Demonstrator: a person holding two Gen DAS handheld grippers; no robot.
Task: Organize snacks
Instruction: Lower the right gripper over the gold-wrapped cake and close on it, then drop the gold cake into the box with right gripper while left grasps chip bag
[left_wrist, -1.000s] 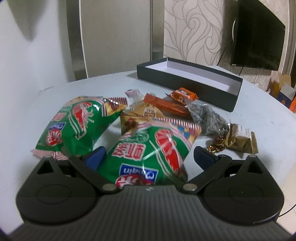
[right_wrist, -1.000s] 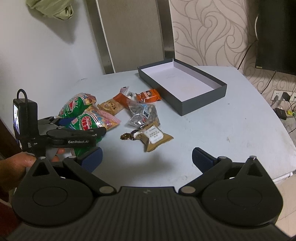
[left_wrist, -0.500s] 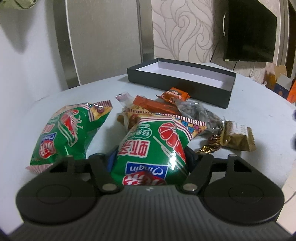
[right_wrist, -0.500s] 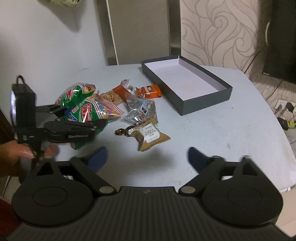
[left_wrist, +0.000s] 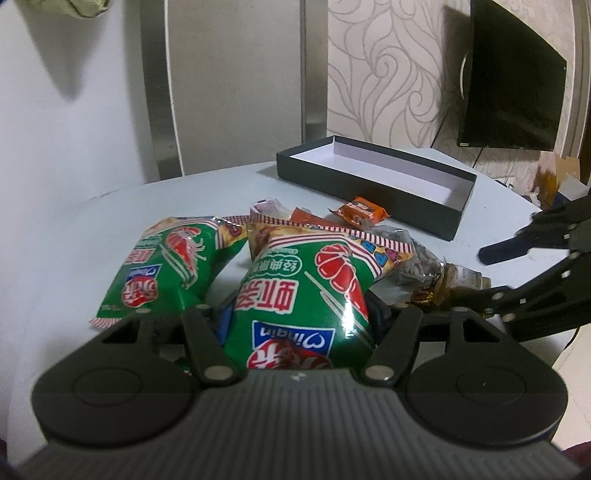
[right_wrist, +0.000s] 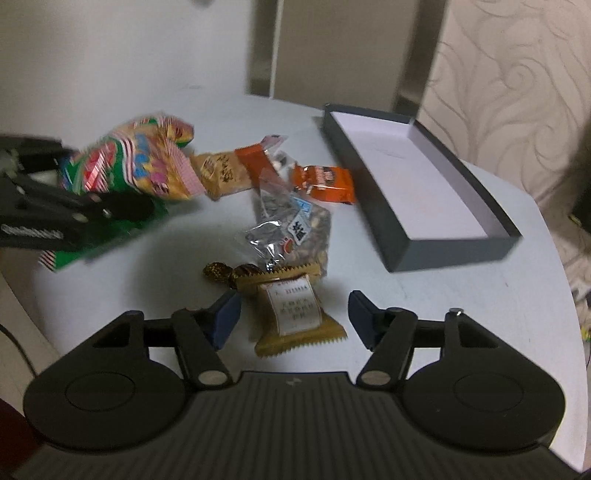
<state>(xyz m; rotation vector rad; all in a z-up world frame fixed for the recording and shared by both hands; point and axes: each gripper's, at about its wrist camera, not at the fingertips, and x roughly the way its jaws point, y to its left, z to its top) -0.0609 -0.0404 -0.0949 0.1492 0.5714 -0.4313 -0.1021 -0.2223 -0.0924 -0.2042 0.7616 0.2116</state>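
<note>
- The pick-up step is in hand: nothing has yet been placed in the dark box, whose white floor lies bare at the far side of the counter.
- A green shrimp-chip bag is clenched between the pads of the left gripper, whose jaws are closing on it; its far end appears tipped up off the counter.
- A second green bag lies just beside it on the counter.
- The right gripper is lowered over a tan wrapped cake; its jaws are closing, the packet lies between them, but the pads are not yet pressed on it.
- A clear seed bag, an orange packet and other small snacks remain loose between the bags and the box.
- Next, it is judged, the right grip must be completed, and both snacks must be lifted clear of the pile and carried over the box wall before being released.
</note>
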